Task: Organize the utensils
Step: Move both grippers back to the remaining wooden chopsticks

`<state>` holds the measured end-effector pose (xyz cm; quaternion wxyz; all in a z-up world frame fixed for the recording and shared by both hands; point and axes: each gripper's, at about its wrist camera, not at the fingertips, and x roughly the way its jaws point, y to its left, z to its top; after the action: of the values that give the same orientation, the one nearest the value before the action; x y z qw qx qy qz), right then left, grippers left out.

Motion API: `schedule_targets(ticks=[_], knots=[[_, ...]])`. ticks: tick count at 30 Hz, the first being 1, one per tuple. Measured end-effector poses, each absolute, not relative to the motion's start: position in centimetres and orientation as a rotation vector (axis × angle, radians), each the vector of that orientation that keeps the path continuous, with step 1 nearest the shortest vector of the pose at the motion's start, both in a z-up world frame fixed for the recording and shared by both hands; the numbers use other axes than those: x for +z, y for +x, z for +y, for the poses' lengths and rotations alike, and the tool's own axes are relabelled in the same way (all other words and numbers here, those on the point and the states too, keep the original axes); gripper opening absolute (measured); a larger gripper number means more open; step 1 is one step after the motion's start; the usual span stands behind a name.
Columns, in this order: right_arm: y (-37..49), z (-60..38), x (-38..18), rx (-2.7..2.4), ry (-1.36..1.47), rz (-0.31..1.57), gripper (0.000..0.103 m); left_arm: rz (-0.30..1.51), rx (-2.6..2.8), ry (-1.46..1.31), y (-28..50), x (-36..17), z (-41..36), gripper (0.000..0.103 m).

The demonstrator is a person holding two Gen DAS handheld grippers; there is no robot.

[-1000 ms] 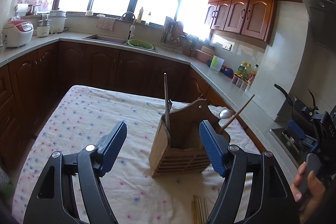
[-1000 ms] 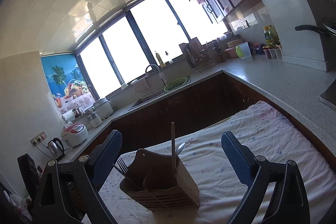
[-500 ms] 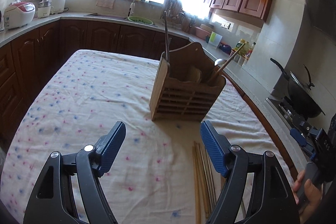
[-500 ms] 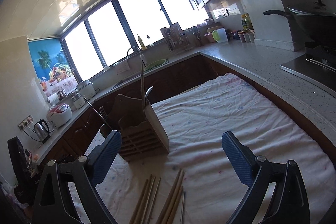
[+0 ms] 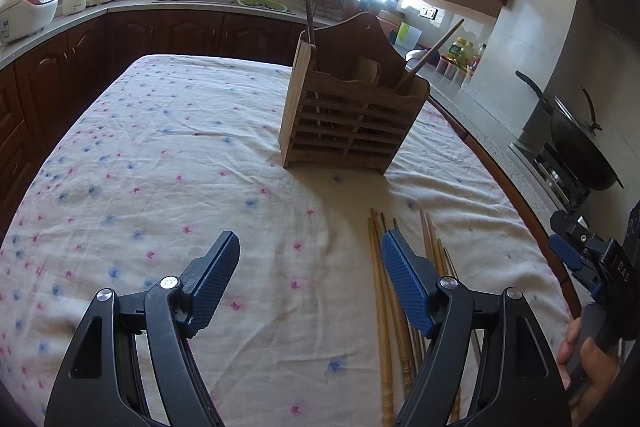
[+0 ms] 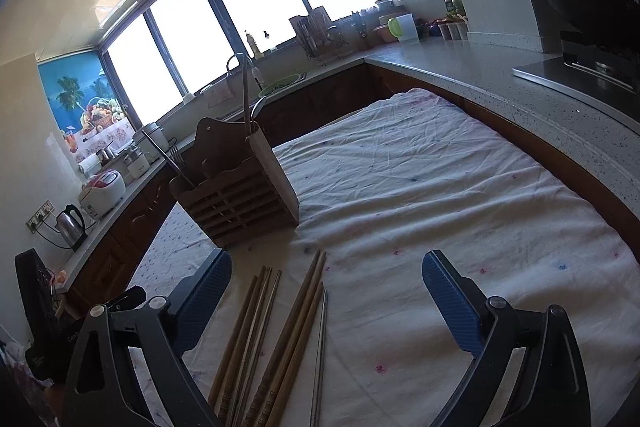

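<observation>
Both claws stand wide apart and empty over the cloth-covered surface (image 5: 168,147), so the step in hand looks like the approach for a first pick, with nothing yet gripped.

The left claw (image 5: 310,267) hangs over bare cloth. The loose chopsticks (image 5: 380,287) lie on the cloth partly under its right finger and run back toward the person; a few more lie just beyond that finger. Ahead of this claw and a little to the right stands the wooden holder (image 5: 348,123), upright, already carrying a few utensils whose handles stick up out of it.

The right claw (image 6: 326,287) also hovers with nothing between its pads. Seen from here, the chopsticks (image 6: 280,331) lie inside the gap, crowded toward its left finger, with one thin metal stick nearest the middle. The holder (image 6: 240,195) sits ahead and to the left, near the far tips of the sticks.

The next move probably calls for one claw to sink to the cloth and close across a stick or a pair. Since they lie close together and flat, singling out the wanted ones will need care. They then need tipping upright and lowering into a compartment of the holder.
</observation>
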<state>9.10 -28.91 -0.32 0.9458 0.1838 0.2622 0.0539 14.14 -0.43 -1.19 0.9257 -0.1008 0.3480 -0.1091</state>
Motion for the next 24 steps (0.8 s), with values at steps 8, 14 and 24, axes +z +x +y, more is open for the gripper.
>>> schedule_targets(ticks=[8,14,24], knots=[[9.8,-28.3,-1.0,0.126,0.364,0.569,0.097,0.778,-0.256,-0.141,15.1,-2.2,-2.6,0.075],[10.8,-28.1,-1.7,0.120,0.362,0.601,0.090,0.840,-0.277,-0.109,16.2,-3.4,-3.9,0.075],[13.7,-27.1,-3.1,0.129,0.334,0.693,0.054,0.911,-0.305,-0.035,18.7,-4.7,-6.5,0.065]])
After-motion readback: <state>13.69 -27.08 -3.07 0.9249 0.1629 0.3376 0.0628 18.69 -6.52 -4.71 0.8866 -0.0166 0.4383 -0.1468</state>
